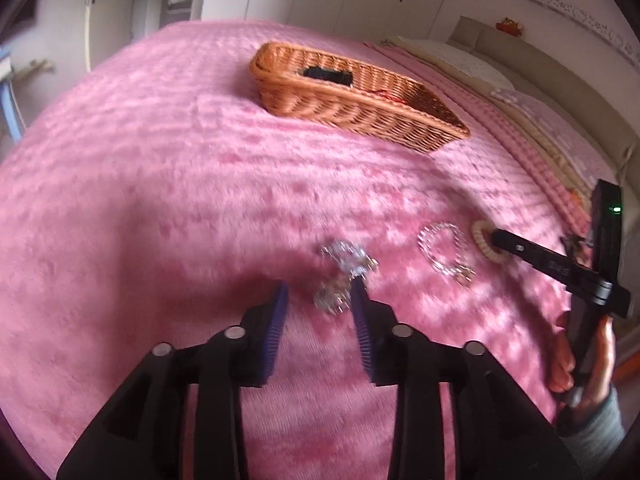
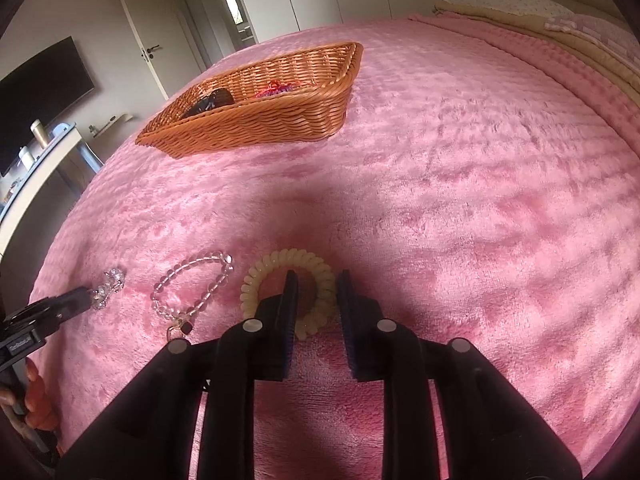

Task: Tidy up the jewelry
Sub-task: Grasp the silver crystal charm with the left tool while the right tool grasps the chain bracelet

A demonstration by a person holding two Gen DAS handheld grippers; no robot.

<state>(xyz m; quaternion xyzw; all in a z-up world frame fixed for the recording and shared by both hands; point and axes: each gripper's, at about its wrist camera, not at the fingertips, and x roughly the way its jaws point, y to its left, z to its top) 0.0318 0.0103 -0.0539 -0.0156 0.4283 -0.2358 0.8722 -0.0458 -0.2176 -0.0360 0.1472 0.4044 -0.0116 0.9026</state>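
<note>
Black jaws of the left gripper (image 1: 320, 300) stand apart around a silver sparkly piece (image 1: 344, 270) on the pink bed (image 1: 160, 160). The right gripper (image 2: 318, 292) straddles one side of the cream coil ring (image 2: 276, 268), jaws open, nothing pinched. Both lie near the bed's close edge. Press lower into the plush before closing, then carry to the wicker basket (image 2: 280, 120).

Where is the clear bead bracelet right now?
In the right wrist view the clear bead bracelet lies on the pink blanket, low on the left, between the sparkly silver piece and the cream coil hair tie.
</note>
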